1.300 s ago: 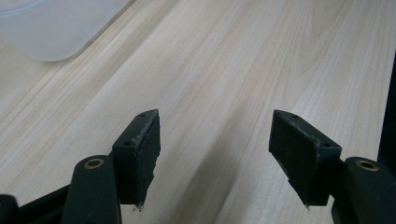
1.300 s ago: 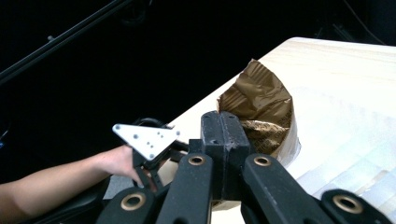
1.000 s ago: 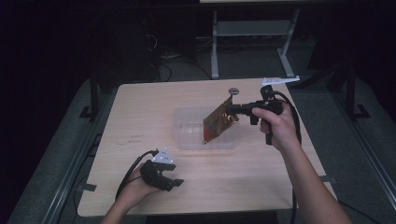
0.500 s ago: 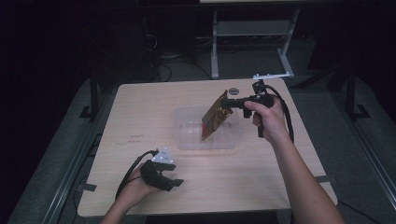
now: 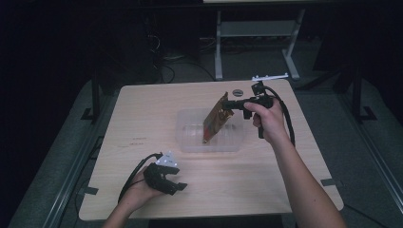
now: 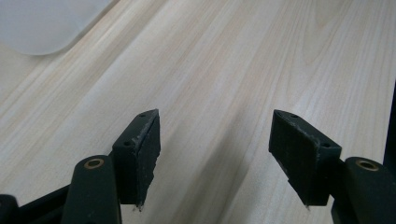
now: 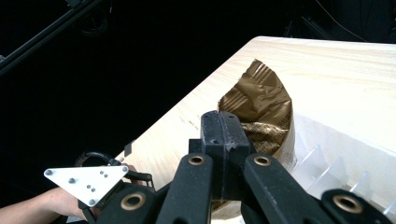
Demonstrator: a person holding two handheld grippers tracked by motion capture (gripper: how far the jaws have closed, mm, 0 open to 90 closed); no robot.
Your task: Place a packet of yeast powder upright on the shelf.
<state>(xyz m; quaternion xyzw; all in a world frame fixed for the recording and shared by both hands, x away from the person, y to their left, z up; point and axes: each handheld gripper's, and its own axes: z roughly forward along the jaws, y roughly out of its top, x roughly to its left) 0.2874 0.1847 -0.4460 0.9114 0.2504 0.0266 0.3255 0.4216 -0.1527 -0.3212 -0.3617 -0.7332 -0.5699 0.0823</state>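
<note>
Dark room, black surroundings, grey floor, a white metal frame (image 5: 256,35) behind the table. Light wood table (image 5: 142,118) in the middle, small round grey disc (image 5: 237,92) near its far edge.

Clear plastic container (image 5: 190,137) sits mid-table, ribbed dividers inside, visible as translucent walls in the right gripper view (image 7: 336,154).

Right gripper (image 5: 231,105) held level by the person's right hand (image 5: 268,118), pointing left over the container. Jaws together, clamped on the upper edge of a brown-gold foil packet (image 5: 215,118). Packet hangs tilted, top end at the jaws, lower end down inside the container or touching its floor; exact contact can't be told. Right gripper view: both black jaws pressed together (image 7: 224,135) on the crinkled packet (image 7: 259,102), container wall just beside and below it, table edge and dark floor to the left.

Left gripper (image 5: 173,183) rests at the near left part of the table in the person's left hand (image 5: 142,190), grey three-cornered plate on top, cable looping off to the left. Well apart from the container. Left gripper view: jaws wide apart (image 6: 215,149), nothing between them, bare wood grain beneath, a rounded corner of the container (image 6: 42,23) at upper left.
</note>
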